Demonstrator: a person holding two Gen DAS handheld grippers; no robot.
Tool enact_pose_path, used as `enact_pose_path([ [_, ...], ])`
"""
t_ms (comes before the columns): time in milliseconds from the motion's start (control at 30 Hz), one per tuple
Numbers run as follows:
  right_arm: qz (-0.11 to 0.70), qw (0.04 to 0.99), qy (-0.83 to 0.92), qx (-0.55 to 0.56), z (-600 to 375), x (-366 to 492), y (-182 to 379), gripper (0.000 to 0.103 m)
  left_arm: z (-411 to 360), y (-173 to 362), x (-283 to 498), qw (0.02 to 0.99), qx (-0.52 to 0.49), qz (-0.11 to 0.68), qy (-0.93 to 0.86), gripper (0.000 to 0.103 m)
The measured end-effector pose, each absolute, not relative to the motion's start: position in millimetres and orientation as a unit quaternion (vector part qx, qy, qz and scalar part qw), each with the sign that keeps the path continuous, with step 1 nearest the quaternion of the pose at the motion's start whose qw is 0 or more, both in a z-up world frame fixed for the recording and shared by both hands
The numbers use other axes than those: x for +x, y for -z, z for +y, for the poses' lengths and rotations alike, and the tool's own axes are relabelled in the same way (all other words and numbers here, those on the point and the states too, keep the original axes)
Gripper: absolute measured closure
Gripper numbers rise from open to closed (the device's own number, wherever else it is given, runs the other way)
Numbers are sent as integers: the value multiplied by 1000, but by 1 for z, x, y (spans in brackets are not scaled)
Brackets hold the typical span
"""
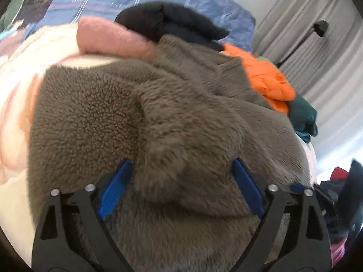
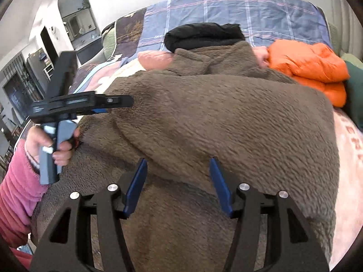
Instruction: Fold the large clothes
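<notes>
A brown fleece (image 2: 215, 122) lies spread over the bed (image 2: 249, 6), filling the middle of both views. The right gripper (image 2: 178, 165) hangs above its lower part, blue pads apart, nothing pinched between them. The left gripper (image 1: 181, 165) also stands spread, a raised fold of fleece between its pads without being squeezed. In the right view it shows at 9 o'clock, held by a hand (image 2: 45, 145) in a pink sleeve (image 2: 15, 195). A black garment (image 2: 204, 35) lies at 12 o'clock beyond the fleece, an orange jacket (image 2: 310, 68) at 2 o'clock.
</notes>
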State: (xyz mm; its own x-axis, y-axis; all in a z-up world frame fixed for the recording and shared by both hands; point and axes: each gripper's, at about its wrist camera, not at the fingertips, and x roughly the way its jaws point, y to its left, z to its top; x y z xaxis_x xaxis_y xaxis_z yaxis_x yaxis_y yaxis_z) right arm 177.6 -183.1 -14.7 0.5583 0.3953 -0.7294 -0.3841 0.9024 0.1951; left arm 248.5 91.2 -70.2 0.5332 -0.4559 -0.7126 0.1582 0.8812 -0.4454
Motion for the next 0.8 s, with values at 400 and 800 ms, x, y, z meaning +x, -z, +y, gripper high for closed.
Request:
enact_pose_path([
  [400, 392, 908, -147, 1, -210, 182, -13, 38, 113, -8, 173, 923, -47, 353, 147, 46],
  [800, 370, 921, -114, 34, -232, 185, -24, 40, 121, -17, 157, 937, -45, 328, 112, 46],
])
